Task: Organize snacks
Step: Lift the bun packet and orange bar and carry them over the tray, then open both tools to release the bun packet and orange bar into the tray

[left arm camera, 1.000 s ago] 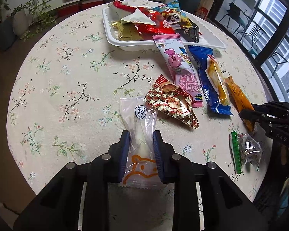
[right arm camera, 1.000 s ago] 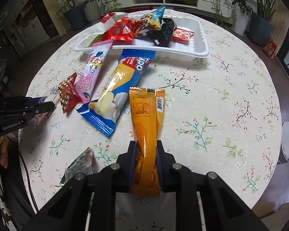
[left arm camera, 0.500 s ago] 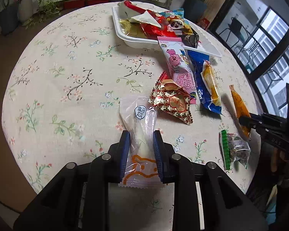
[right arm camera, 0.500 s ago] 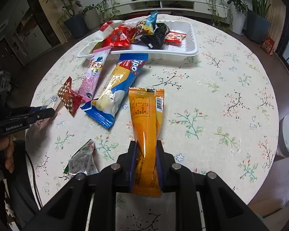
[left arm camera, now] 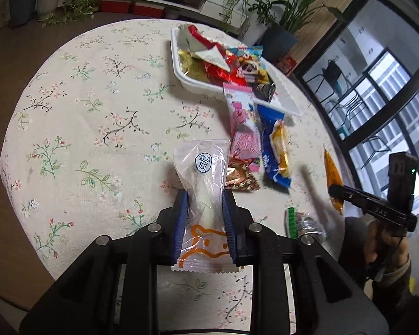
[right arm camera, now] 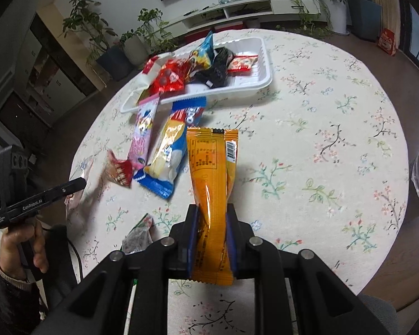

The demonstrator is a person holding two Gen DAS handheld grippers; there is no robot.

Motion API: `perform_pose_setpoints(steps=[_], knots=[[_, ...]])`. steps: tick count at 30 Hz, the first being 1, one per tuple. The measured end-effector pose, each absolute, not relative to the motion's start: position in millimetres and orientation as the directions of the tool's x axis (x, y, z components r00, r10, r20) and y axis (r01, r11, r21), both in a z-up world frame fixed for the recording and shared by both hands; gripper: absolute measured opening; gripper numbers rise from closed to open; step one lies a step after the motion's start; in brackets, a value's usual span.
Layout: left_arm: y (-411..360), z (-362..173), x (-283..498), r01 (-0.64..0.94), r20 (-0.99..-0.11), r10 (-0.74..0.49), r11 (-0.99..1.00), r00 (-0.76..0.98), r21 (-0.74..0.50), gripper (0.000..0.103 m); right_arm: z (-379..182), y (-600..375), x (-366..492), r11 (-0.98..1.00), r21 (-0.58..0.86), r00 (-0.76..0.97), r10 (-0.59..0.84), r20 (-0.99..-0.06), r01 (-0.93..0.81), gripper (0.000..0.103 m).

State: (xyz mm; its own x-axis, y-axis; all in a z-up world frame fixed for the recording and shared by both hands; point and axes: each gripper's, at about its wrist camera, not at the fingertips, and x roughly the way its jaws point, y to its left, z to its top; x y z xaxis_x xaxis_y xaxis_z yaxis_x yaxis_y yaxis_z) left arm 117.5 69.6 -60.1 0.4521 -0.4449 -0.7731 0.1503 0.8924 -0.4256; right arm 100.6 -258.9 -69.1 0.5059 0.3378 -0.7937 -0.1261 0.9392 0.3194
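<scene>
Left wrist view: the left gripper (left arm camera: pixel 205 217) is clamped on a clear packet (left arm camera: pixel 202 184) with a white snack inside, its blue pads (left arm camera: pixel 181 217) pressing both sides of the wrapper. The packet is held above the floral tablecloth (left arm camera: pixel 97 111), its top end pointing toward the white tray (left arm camera: pixel 178 72) at the far side of the table. Between packet and tray lie a pink packet (left arm camera: pixel 241 128), a blue packet (left arm camera: pixel 276 150) and a red-gold packet (left arm camera: pixel 240 178), the last partly hidden behind the clear one. A green-edged packet (left arm camera: pixel 296 222) lies near the table edge, to the right.

Right wrist view: the right gripper (right arm camera: pixel 211 237) is clamped on an orange packet (right arm camera: pixel 212 184) — barcode side up, lifted clear of the cloth. The tray (right arm camera: pixel 262 78) holds several snacks, all bunched toward its left end. The pink packet (right arm camera: pixel 143 134) and blue packet (right arm camera: pixel 167 156) lie side by side just in front of it.
</scene>
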Motion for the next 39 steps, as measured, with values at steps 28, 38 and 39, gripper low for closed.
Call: perform_pose_setpoints(steps=[28, 38, 39], knots=[[24.5, 37.4, 296.2, 0.254, -0.656, -0.527, 0.845, 0.541, -0.470, 0.023, 26.6, -270.2, 226.1, 0.934, 0.307, 0.634, 0.351, -0.689, -0.183, 0.020], [-5.1, -1.9, 364.9, 0.208, -0.721, -0.468, 0.881, 0.511, -0.424, 0.023, -17.9, -256.8, 306.4, 0.958, 0.254, 0.561, 0.282, -0.778, -0.130, 0.020], [-7.5, -6.4, 367.5, 0.210, -0.724, -0.468, 0.882, 0.506, -0.423, 0.023, -24.1, -254.7, 312.1, 0.962, 0.241, 0.553, 0.272, -0.788, -0.129, 0.020]])
